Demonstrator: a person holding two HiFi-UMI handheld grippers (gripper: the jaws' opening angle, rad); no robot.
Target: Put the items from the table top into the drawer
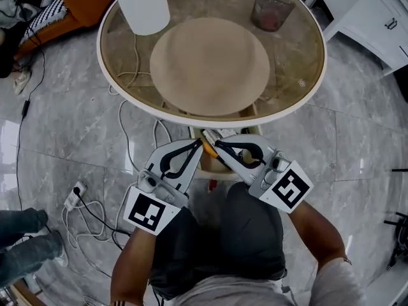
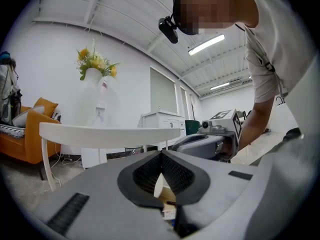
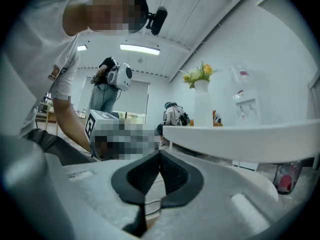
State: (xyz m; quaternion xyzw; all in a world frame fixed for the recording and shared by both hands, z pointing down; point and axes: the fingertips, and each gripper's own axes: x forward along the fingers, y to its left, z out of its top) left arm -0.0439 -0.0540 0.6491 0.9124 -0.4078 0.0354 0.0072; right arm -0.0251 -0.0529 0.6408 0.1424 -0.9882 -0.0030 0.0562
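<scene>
Both claws are closed, tips together with nothing pinched. Left gripper and right gripper sit tip to tip just below the rim of the round glass table, over the open drawer. On the tabletop stand a white vase, a round beige mat and a dark tumbler.

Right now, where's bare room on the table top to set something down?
The table top is bare across its middle and near edge; only the white vase and tinted tumbler stand at the far side. It's crowded under the near rim, where left gripper and right gripper meet.
</scene>
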